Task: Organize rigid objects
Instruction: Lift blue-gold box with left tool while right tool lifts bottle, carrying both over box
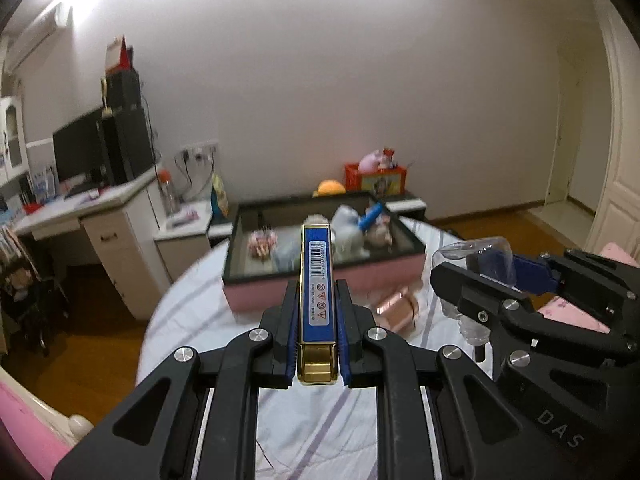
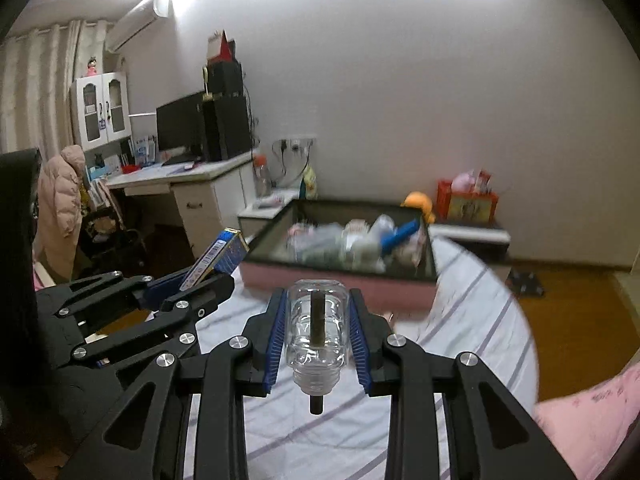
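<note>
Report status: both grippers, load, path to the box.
Left hand-held gripper clamps blue-gold box. Right hand-held gripper clamps clear bottle. Pink tray ahead, nothing between.

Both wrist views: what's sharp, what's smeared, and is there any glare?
Left wrist view: the blue box in the left gripper is crisp, the tray behind it motion-blurred, ceiling glare at top. Right wrist view: the clear bottle in the right gripper is sharp, the tray contents smeared, with the same glare.

A home bedroom is shown: a desk (image 2: 188,178) with a monitor (image 2: 178,122), a curtained window, a wall air conditioner (image 2: 136,24), a wooden floor and striped bedding (image 2: 460,320) are seen.
</note>
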The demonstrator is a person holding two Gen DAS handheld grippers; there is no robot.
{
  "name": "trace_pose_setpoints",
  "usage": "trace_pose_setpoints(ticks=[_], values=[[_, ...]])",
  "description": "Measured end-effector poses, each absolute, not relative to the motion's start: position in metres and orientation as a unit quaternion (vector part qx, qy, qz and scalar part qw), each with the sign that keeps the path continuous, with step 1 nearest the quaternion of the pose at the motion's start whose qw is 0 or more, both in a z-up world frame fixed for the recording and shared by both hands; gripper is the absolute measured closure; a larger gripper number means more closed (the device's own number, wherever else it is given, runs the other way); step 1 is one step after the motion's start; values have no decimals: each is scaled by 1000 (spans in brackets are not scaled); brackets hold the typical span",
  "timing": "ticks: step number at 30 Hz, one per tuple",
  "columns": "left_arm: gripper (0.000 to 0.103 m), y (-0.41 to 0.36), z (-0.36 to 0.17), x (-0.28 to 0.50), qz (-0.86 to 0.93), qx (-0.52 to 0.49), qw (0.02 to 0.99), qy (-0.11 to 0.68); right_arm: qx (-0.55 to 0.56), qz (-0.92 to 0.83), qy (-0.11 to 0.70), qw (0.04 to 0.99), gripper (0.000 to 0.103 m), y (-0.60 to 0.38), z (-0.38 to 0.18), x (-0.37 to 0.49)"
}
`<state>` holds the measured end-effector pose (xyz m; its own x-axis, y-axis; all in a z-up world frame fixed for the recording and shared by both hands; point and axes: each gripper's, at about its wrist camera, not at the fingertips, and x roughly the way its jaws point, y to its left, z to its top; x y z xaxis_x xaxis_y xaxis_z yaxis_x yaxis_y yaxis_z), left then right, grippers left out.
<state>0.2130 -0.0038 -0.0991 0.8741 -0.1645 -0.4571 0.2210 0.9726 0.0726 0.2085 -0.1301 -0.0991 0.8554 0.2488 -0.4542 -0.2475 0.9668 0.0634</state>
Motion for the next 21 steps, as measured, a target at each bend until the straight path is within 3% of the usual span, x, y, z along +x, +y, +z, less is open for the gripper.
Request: trace_pose_setpoints(ticks=[21], values=[[88,-3,-30,261,-77,96,980,159,-43,124,167,977,72,-119,-28,241]])
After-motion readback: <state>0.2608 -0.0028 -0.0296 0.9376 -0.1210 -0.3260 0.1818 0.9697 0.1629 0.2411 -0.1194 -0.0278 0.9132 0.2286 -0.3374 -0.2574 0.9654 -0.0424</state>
